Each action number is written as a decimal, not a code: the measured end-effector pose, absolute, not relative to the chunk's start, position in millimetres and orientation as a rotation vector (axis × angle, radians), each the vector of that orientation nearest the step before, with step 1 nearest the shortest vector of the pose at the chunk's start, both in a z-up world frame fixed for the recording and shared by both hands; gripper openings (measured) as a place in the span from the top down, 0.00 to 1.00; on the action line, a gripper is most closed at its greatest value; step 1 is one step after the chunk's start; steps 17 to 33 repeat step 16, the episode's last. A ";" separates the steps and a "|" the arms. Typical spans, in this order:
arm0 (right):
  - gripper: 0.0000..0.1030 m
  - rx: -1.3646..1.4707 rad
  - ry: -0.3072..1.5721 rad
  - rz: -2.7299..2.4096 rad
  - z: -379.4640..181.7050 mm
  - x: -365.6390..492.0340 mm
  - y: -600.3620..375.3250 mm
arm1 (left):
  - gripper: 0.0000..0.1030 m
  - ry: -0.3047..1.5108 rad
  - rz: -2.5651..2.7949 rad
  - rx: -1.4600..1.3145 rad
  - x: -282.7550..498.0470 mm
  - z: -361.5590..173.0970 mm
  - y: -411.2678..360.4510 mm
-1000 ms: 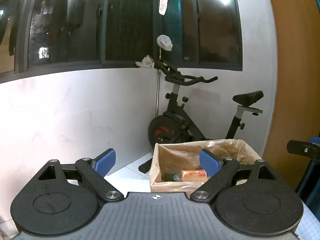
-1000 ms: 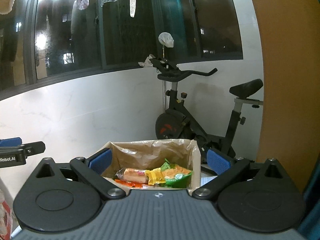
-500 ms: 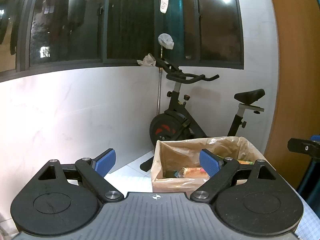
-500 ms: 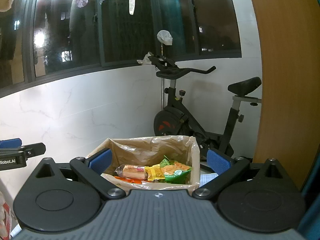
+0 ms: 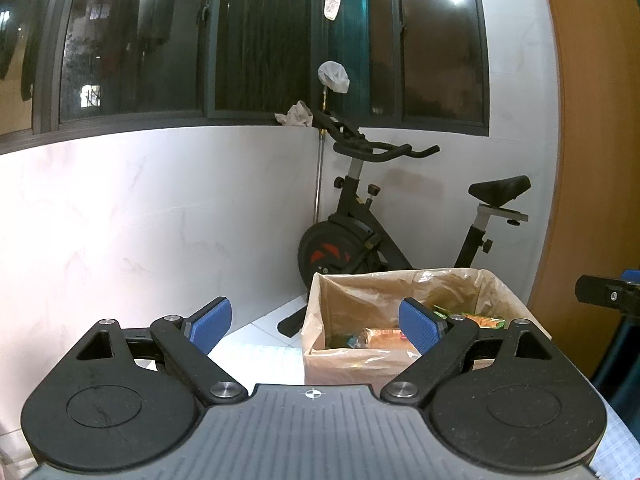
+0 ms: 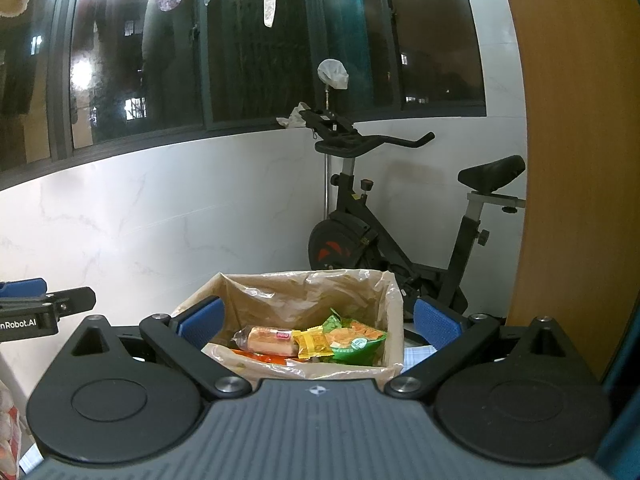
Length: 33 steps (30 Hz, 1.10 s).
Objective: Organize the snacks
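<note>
A cardboard box (image 6: 394, 320) lined with clear plastic stands ahead of both grippers; the same box (image 5: 332, 364) shows lower right in the left wrist view. Inside lie a wrapped bread roll (image 6: 270, 339), a yellow packet (image 6: 314, 344), a green snack bag (image 6: 354, 344) and an orange wrapper under them. My right gripper (image 6: 318, 322) is open, its blue pads wide apart on either side of the box, holding nothing. My left gripper (image 5: 316, 322) is open and empty, to the left of the box; its right pad overlaps the box's inside.
A black exercise bike (image 6: 384, 232) stands behind the box against the white wall. A wooden panel (image 6: 572, 160) rises on the right. Dark windows with hanging laundry run above. White floor tiles (image 5: 260, 340) lie left of the box.
Both views shifted very slightly; the box and its snacks lie as before. Both grippers stay open and empty.
</note>
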State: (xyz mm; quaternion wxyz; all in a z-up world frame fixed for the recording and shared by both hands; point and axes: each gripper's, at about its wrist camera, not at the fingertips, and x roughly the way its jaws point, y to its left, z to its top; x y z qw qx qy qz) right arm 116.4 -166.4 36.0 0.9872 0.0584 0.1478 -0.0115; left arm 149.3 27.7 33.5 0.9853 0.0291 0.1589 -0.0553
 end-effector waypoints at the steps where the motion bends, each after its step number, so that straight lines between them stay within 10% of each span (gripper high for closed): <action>1: 0.00 0.118 0.297 -0.023 36.0 116.4 -166.4 | 0.10 0.320 -0.110 0.059 150.3 33.5 27.7; 33: 0.00 0.118 0.301 -0.022 34.5 116.6 -168.5 | 0.10 0.332 -0.112 0.054 153.1 30.4 23.4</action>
